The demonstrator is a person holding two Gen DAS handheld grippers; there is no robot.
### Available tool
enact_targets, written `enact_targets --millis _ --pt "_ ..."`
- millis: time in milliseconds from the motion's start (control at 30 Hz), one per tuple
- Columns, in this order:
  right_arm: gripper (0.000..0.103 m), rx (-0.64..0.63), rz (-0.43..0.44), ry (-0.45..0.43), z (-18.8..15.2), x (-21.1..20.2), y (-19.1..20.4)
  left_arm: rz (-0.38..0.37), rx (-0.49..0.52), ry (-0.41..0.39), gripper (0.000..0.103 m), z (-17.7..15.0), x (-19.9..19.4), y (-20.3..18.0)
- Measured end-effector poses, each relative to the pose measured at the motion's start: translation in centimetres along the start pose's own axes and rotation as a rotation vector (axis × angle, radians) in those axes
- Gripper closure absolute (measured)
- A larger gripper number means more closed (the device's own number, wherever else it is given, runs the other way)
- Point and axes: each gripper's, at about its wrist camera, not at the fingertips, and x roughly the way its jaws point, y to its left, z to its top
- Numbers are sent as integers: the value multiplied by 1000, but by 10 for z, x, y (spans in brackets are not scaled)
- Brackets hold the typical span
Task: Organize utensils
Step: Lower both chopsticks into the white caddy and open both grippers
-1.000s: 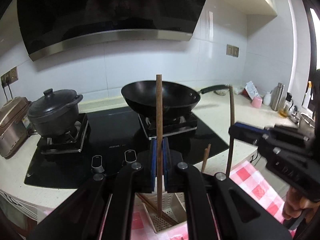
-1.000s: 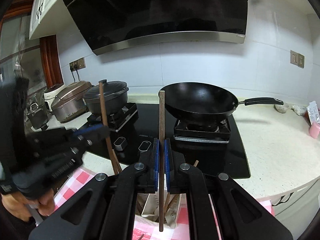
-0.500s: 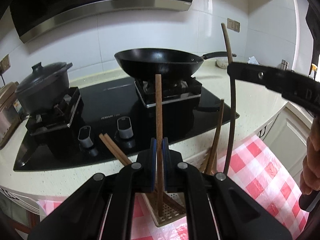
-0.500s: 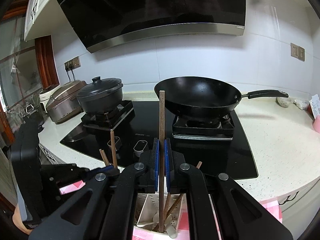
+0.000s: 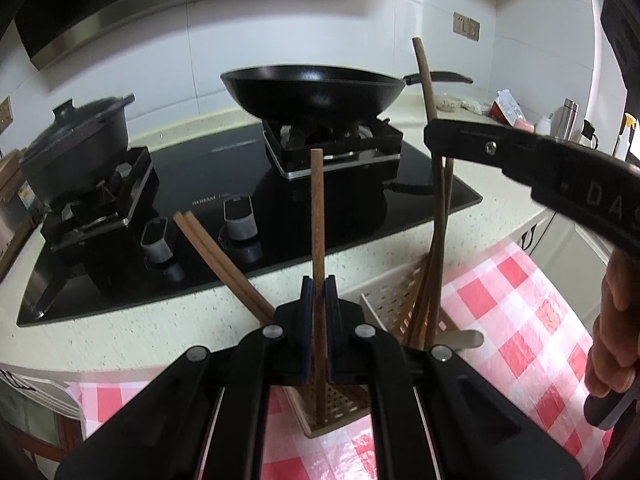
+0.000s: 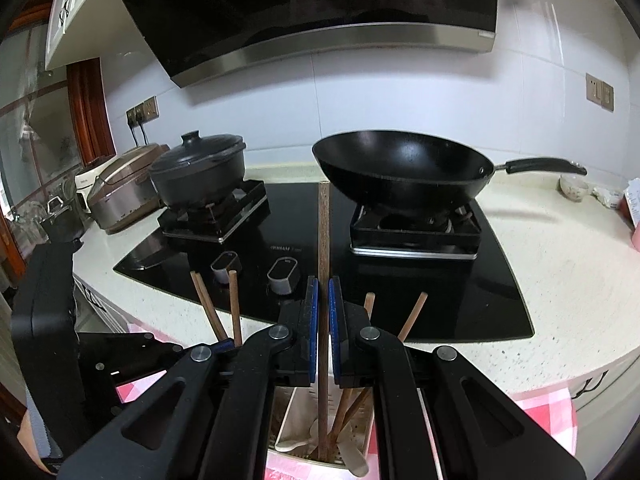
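In the left wrist view my left gripper is shut on an upright wooden chopstick, whose lower end stands inside the beige perforated utensil holder. Two more chopsticks lean out of the holder to the left. My right gripper comes in from the right, shut on another chopstick that reaches down into the holder's right side. In the right wrist view the right gripper clamps its chopstick, its tip among chopsticks and white spoons in the holder. The left gripper sits low at left.
The holder stands on a red-and-white checked cloth before the counter edge. Behind it lies a black gas hob with a wok and a lidded pot. A rice cooker stands far left, bottles far right. A hand grips the right tool.
Both grippers have sunk toward the holder, each still clamped on its chopstick. The chopsticks' lower ends now reach deeper into the holder, and the left view tilts further down.
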Motion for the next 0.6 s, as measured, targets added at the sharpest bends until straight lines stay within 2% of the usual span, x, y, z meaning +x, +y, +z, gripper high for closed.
enact_targets --millis 233,600 --pt "97 -11 1 53 -15 21 2 -18 -7 23 97 3 8 0" --pt "96 -22 0 121 -29 38 6 -105 -74 46 96 9 19 10"
